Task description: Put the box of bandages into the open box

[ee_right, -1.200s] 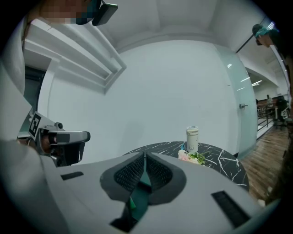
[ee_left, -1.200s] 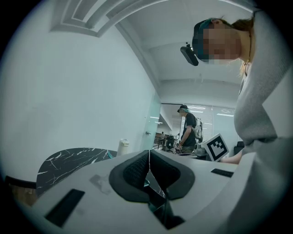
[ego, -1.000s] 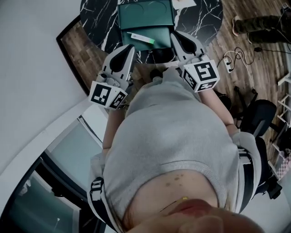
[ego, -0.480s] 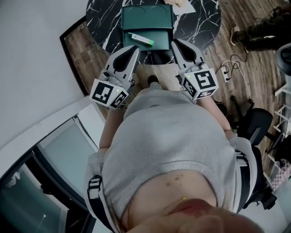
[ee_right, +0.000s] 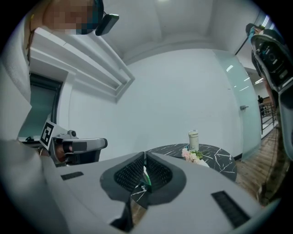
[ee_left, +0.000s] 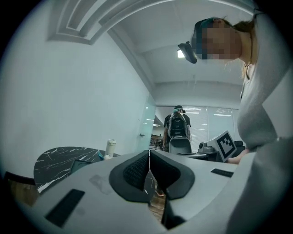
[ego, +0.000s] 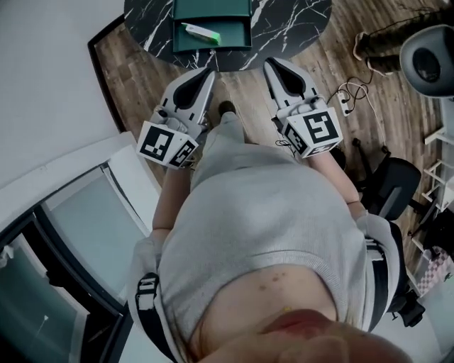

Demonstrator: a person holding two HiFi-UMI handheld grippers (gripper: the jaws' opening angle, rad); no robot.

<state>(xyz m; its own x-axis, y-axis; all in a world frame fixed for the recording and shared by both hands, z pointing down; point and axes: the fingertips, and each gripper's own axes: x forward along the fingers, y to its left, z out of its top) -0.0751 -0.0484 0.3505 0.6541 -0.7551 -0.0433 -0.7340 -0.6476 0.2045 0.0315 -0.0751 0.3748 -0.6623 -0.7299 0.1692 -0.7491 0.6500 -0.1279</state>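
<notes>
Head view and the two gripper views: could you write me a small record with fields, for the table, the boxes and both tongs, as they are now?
table: round, dark marble, at the top of the head view
green box: open, standing on the table
bandage box: lying inside the green box
left tongs: shut, empty, over the wooden floor, short of the table
right tongs: shut, empty, also short of the table
task: appears done
</notes>
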